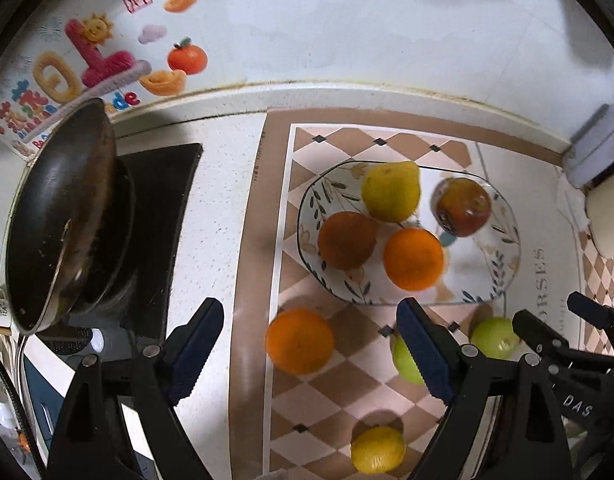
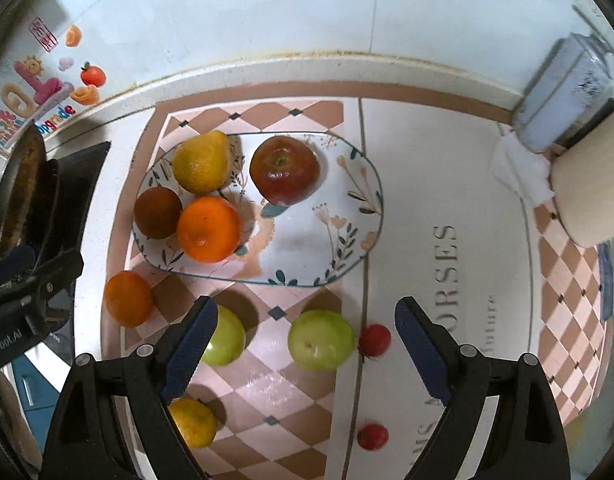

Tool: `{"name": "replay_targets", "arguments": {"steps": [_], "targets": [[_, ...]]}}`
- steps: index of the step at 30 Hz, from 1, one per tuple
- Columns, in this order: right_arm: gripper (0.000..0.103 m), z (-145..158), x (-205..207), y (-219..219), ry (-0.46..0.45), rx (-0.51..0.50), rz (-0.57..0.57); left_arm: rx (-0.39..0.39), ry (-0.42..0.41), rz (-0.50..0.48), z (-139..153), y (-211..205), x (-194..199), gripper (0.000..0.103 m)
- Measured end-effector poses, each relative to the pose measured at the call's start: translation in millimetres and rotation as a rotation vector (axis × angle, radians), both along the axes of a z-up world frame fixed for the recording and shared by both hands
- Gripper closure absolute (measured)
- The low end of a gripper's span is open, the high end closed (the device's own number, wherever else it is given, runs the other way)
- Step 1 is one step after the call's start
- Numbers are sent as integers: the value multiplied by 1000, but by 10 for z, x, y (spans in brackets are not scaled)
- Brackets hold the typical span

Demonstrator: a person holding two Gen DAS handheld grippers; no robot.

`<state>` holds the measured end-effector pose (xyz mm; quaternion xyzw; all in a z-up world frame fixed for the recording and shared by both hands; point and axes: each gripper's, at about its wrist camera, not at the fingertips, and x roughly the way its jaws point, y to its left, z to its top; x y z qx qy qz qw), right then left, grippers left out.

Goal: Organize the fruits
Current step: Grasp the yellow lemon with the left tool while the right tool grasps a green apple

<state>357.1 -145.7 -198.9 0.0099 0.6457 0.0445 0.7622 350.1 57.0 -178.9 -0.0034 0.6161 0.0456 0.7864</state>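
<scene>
Right gripper (image 2: 307,344): jaws wide, holding nothing; a green apple (image 2: 321,340) lies between the fingers, on the mat.
Left gripper (image 1: 309,348): jaws wide, empty; an orange (image 1: 299,341) sits between its fingers.
Beside right gripper: second green apple (image 2: 227,340) behind its left finger; small red fruit (image 2: 374,340) touching the target's right side.
Grasp advice: centre on the apple, close gently, avoid nudging the red fruit.
Ahead: plate (image 2: 347,184), bare on its right half, probable drop spot.
</scene>
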Motion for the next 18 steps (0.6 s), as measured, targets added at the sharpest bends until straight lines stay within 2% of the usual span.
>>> {"name": "replay_targets", "arguments": {"steps": [9,18], "targets": [[11,547,-453,-63,-99,9,-18,-19,-82,-22,430,-76,-473,15],[11,1024,-893,-101,-198,11,-27,-21,-200,-50,914,-196,-919,15]]}}
